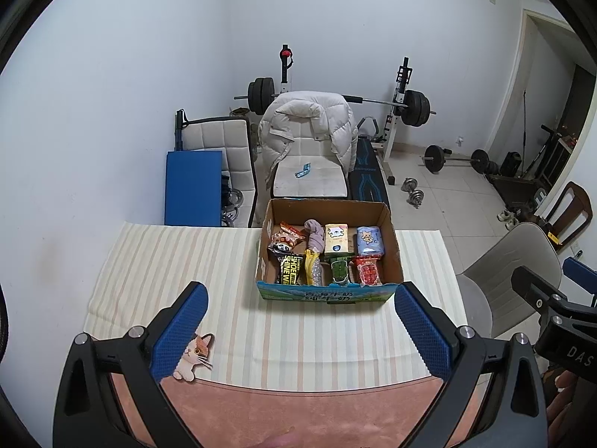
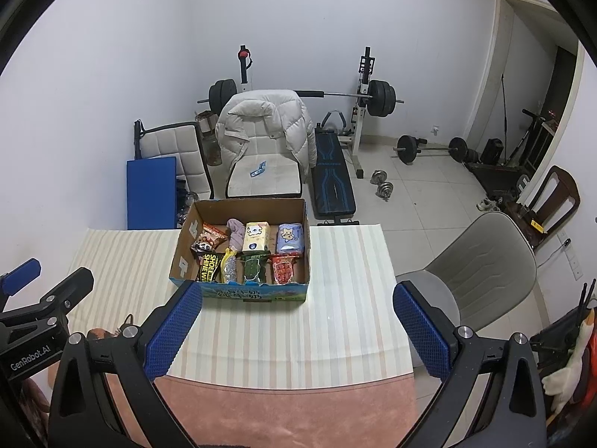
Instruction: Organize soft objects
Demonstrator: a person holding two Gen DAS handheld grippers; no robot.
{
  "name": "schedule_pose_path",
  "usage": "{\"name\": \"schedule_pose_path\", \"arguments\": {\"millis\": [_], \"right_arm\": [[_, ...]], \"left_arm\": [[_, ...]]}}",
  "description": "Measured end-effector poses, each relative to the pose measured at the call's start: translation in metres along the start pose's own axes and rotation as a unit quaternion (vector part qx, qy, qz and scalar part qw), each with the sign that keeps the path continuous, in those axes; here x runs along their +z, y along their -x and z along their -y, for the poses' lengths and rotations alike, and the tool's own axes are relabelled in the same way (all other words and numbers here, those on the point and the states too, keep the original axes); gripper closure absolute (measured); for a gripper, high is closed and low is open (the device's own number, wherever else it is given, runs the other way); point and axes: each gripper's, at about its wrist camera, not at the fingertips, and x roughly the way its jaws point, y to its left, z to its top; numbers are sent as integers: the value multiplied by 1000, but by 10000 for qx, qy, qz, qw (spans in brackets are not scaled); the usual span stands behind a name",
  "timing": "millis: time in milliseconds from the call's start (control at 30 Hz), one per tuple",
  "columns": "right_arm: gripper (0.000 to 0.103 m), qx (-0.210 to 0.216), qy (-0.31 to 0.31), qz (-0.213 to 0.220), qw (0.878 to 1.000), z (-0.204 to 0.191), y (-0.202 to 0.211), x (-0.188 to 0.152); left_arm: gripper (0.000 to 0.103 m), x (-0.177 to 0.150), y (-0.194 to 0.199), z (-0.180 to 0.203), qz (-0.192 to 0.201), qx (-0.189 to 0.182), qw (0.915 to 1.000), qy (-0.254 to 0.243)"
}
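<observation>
Soft packets fill the cardboard box (image 1: 388, 220) on the striped cloth (image 1: 149, 261); through the left wrist view I see it ahead and slightly right of my left gripper (image 1: 300, 330), jaws wide apart, empty. A crumpled mauve cloth (image 1: 314, 235) lies lengthwise among glossy pouches. Through the right wrist view the box (image 2: 304, 224) sits ahead-left of my right gripper (image 2: 294, 330), jaws likewise apart; I judge both about equally near.

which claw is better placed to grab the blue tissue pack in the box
Right, probably. The blue tissue pack sits at the box's right end, nearer the right claw. The left claw is also open, but farther left.
</observation>
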Motion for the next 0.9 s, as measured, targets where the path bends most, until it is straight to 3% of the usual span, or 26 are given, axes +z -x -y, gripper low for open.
{"name": "schedule_pose_path", "arguments": {"millis": [900], "right_arm": [[0,-5,47,11,10000,6,-2,4]], "left_arm": [[0,1,0,0,6,-25,10000,-3]]}}
